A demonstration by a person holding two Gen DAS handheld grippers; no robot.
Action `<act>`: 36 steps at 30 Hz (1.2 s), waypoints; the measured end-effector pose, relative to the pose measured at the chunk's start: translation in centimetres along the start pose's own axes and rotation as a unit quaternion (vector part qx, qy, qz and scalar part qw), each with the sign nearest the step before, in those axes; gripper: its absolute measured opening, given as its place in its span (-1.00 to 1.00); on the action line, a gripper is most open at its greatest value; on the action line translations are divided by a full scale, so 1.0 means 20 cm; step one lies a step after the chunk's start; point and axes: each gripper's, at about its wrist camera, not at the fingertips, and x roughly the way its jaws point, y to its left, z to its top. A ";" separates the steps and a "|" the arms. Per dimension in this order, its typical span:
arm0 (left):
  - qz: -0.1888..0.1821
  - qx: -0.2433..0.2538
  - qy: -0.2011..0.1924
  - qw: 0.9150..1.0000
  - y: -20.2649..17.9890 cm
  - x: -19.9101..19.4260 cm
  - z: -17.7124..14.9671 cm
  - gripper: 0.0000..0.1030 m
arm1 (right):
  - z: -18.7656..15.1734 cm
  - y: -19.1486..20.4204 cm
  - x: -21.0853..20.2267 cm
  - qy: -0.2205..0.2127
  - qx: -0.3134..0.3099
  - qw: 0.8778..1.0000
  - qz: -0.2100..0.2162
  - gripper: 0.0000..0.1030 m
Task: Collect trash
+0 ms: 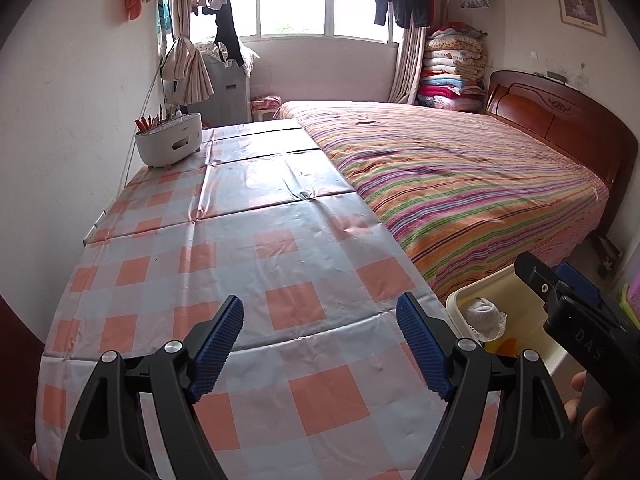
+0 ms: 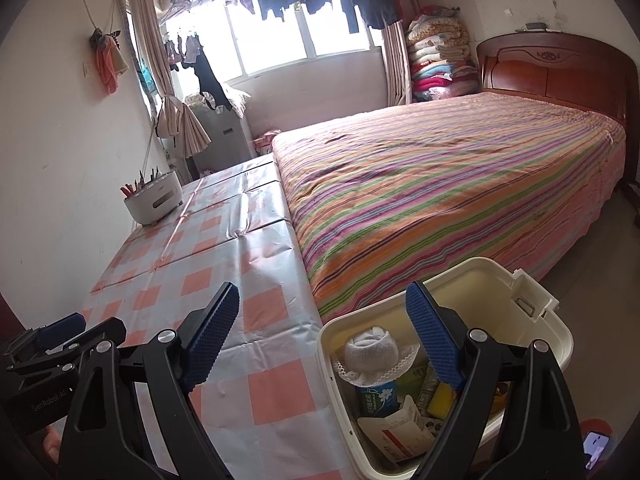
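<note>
A cream plastic bin stands on the floor beside the table's right edge; it also shows in the left wrist view. Inside lie a white lacy sock or cloth, a tissue pack, a paper box and yellow-green wrappers. My right gripper is open and empty, over the gap between table and bin. My left gripper is open and empty above the checked tablecloth. No loose trash shows on the table.
A white holder with pencils sits at the table's far left by the wall. A striped bed runs along the table's right side. A phone lies on the floor at the right.
</note>
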 end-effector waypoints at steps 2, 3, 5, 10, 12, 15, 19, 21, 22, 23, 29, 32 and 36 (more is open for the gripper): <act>-0.001 0.008 0.000 1.000 -0.02 0.00 0.00 0.49 | 0.00 0.00 0.00 0.001 0.000 1.000 0.001 0.63; 0.000 0.013 0.000 1.000 -0.03 0.00 -0.01 0.49 | 0.00 0.00 0.00 0.001 0.000 1.000 0.002 0.63; 0.004 0.025 -0.001 1.000 -0.06 0.00 -0.01 0.49 | 0.00 0.00 0.00 0.001 -0.001 1.000 0.003 0.63; 0.008 0.040 -0.002 0.999 -0.09 0.00 -0.02 0.49 | 0.00 -0.01 0.00 0.005 0.002 1.000 0.004 0.63; 0.007 0.041 -0.001 0.999 -0.10 -0.01 -0.02 0.49 | 0.00 -0.01 0.00 0.003 0.001 1.000 0.003 0.63; 0.008 0.042 -0.001 0.999 -0.10 0.00 -0.02 0.49 | 0.00 -0.01 0.00 0.002 0.001 1.000 0.003 0.63; 0.008 0.045 -0.001 0.999 -0.10 0.00 -0.02 0.49 | 0.01 -0.01 0.00 0.002 0.001 1.000 0.003 0.63; 0.008 0.047 -0.001 0.999 -0.11 -0.01 -0.02 0.49 | 0.00 -0.01 -0.01 0.002 0.002 1.000 0.003 0.63; 0.008 0.047 -0.001 0.999 -0.12 -0.01 -0.02 0.49 | 0.00 -0.01 -0.01 0.002 0.002 1.000 0.003 0.63; 0.008 0.048 -0.001 0.999 -0.12 -0.01 -0.02 0.49 | 0.00 -0.01 -0.01 0.002 0.001 1.000 0.003 0.63; 0.009 0.056 -0.002 0.998 -0.15 0.00 -0.02 0.49 | 0.00 -0.01 -0.01 0.003 0.002 1.000 0.004 0.63; 0.009 0.063 -0.001 0.998 -0.17 0.00 -0.03 0.49 | 0.00 -0.01 -0.01 0.003 0.004 1.000 0.005 0.63; 0.010 0.076 0.002 0.997 -0.20 0.00 -0.03 0.49 | 0.00 -0.01 -0.01 0.003 0.004 1.000 0.005 0.63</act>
